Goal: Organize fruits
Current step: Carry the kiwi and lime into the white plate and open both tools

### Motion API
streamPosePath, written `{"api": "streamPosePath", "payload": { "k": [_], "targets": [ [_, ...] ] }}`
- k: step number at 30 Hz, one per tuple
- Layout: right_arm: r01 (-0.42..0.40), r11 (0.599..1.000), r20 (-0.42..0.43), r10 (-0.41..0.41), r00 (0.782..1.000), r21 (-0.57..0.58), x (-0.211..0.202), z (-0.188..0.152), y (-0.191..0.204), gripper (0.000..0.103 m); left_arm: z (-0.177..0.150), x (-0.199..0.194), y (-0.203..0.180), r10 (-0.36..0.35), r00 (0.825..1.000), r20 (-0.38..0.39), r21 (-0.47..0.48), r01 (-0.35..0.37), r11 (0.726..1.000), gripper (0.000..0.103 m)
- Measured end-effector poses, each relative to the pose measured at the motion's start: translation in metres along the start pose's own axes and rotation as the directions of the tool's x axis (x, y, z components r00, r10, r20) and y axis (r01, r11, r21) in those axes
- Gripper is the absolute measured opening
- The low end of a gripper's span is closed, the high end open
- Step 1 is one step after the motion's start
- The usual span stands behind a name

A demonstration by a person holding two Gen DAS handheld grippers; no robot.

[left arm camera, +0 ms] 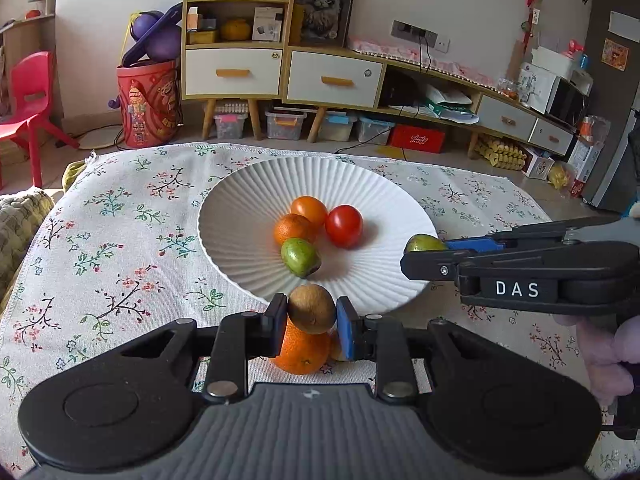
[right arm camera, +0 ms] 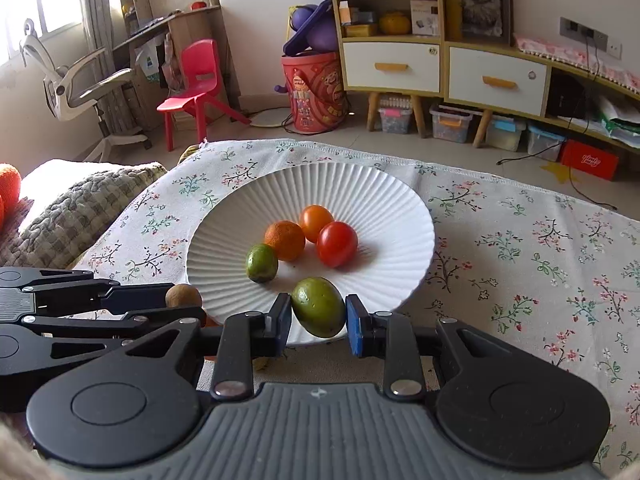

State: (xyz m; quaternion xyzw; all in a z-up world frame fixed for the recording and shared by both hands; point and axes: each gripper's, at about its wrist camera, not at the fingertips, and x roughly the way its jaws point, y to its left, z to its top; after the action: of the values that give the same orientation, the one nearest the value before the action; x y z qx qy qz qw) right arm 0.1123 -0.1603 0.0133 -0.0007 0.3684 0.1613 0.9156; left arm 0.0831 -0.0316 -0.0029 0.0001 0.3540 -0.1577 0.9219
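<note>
Left wrist view: left gripper [left arm camera: 311, 322] fingers clamp a kiwi [left arm camera: 311, 308] beside the plate [left arm camera: 248, 184]. Right gripper [right arm camera: 318, 320] fingers clamp a green fruit [right arm camera: 319, 306].

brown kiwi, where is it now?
The brown kiwi is clamped in the left gripper, above the near rim of the white plate, over an orange.

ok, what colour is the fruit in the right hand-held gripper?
Green, olive-toned, oval fruit between the right hand-held gripper pads. Clearest in the right wrist view.
</note>
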Motion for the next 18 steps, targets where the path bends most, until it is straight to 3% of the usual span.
{"api": "streamPosePath", "payload": {
  "k": [18],
  "targets": [
    [-0.020, 1.000, 0.008, 0.020, 1.000, -0.007, 0.028, 0.010, -0.027, 0.026, 0.009, 0.044, -0.013, -0.024, 1.000, 0.008, -0.011, 0.024, 1.000, 0.011]
  ]
}}
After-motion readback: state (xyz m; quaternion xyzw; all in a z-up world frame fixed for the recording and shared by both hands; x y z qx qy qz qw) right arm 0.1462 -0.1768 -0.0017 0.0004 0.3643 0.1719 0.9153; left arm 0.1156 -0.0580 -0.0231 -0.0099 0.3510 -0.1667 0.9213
